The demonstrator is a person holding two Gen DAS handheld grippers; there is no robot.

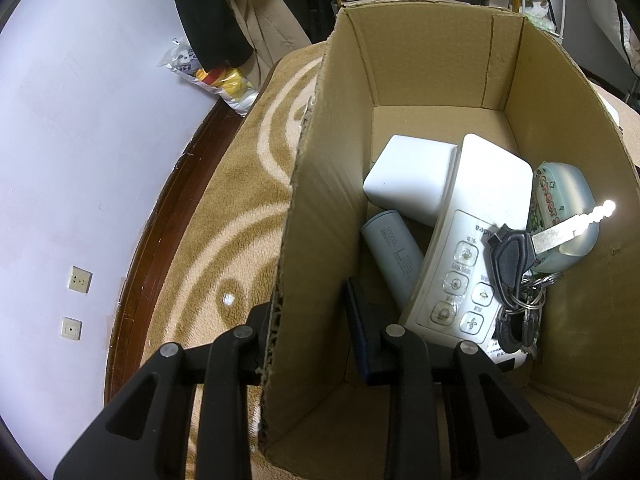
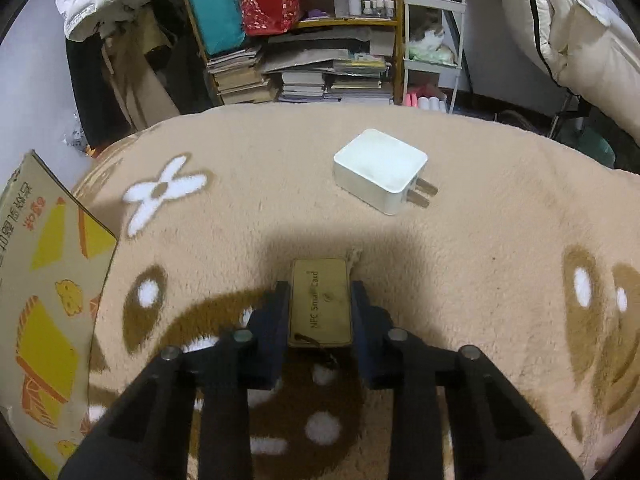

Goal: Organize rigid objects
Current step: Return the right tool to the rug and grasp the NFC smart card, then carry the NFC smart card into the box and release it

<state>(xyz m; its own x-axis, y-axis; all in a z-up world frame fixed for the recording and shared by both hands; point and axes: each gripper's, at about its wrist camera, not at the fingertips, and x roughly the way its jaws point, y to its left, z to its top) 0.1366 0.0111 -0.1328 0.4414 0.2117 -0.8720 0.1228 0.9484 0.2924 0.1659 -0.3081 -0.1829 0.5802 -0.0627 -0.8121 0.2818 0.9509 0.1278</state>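
Note:
In the left wrist view, an open cardboard box (image 1: 320, 152) holds a white adapter block (image 1: 412, 176), a white remote control (image 1: 468, 248), a grey power bank (image 1: 394, 252), a bunch of keys (image 1: 516, 256) and a mint case (image 1: 564, 208). My left gripper (image 1: 310, 304) stands open astride the box's left wall, one finger outside and one inside. In the right wrist view, my right gripper (image 2: 320, 286) is shut on a tan NFC smart card (image 2: 320, 304) lying flat on the plush blanket. A white plug charger (image 2: 380, 170) rests farther ahead.
The printed side of the cardboard box (image 2: 48, 280) stands at the left of the right wrist view. Beyond the patterned beige blanket (image 2: 500, 240) are stacked books (image 2: 300, 76), shelves and hanging coats. A white wall with sockets (image 1: 80, 278) lies left of the box.

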